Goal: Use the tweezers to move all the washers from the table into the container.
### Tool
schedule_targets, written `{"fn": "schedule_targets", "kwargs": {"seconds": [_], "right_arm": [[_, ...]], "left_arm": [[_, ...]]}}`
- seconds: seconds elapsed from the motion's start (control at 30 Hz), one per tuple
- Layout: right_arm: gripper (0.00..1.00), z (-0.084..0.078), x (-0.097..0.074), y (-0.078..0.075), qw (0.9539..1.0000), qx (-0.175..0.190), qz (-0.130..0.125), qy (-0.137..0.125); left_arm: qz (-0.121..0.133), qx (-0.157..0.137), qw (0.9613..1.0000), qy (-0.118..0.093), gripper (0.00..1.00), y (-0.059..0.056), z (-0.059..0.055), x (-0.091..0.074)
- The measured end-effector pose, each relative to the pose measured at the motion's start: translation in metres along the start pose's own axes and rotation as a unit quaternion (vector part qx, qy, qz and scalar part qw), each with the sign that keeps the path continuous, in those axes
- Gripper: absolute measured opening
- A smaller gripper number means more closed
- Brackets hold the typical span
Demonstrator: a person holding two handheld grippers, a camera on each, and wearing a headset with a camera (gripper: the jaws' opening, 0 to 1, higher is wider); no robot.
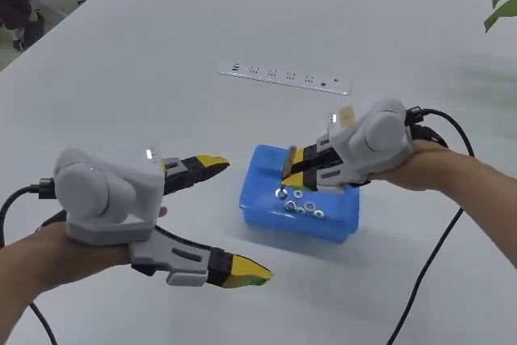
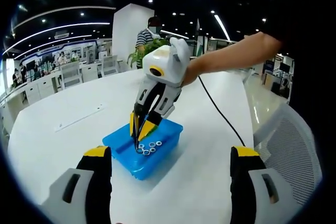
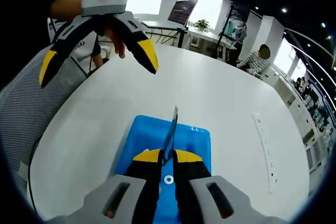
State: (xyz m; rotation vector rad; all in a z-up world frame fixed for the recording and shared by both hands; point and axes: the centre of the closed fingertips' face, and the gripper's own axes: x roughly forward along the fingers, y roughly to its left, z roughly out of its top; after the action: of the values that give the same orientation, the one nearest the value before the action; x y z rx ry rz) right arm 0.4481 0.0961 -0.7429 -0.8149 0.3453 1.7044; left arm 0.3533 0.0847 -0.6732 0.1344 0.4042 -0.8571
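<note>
A blue container (image 1: 335, 220) sits mid-table with several metal washers (image 1: 304, 205) lying on it. My right gripper (image 1: 296, 170) is shut on thin metal tweezers (image 1: 285, 174), whose tips point down at the washers. In the right gripper view the tweezers (image 3: 170, 129) stick out from the closed yellow jaws over the container (image 3: 144, 137), with one washer (image 3: 168, 179) just below. My left gripper (image 1: 236, 220) hovers open to the left of the container, holding nothing. In the left gripper view the right gripper (image 2: 143, 128) holds the tweezers over the washers (image 2: 149, 147).
A white power strip (image 1: 284, 77) lies on the white table (image 1: 121, 78) beyond the container. Black cables (image 1: 440, 240) trail from both grippers. A plant leaf (image 1: 502, 7) shows at the far right. People sit at other tables in the background.
</note>
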Motion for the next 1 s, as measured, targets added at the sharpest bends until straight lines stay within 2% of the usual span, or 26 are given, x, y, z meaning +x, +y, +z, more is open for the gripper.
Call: {"fn": "schedule_targets", "kwargs": {"seconds": [0.33,0.8,1.0], "right_arm": [[0.09,-0.007,0.007,-0.003,1.0000,0.005,-0.004,0.002],[0.09,-0.012,0.012,0.001,1.0000,0.004,-0.001,0.003],[0.09,-0.012,0.012,0.003,1.0000,0.004,0.001,0.002]], "left_arm": [[-0.004,0.001,0.9999,0.013,0.98,0.008,-0.003,0.007],[-0.007,0.022,0.9994,0.026,0.82,0.029,0.000,0.020],[-0.007,0.038,0.9988,0.029,0.70,0.040,0.004,0.025]]}}
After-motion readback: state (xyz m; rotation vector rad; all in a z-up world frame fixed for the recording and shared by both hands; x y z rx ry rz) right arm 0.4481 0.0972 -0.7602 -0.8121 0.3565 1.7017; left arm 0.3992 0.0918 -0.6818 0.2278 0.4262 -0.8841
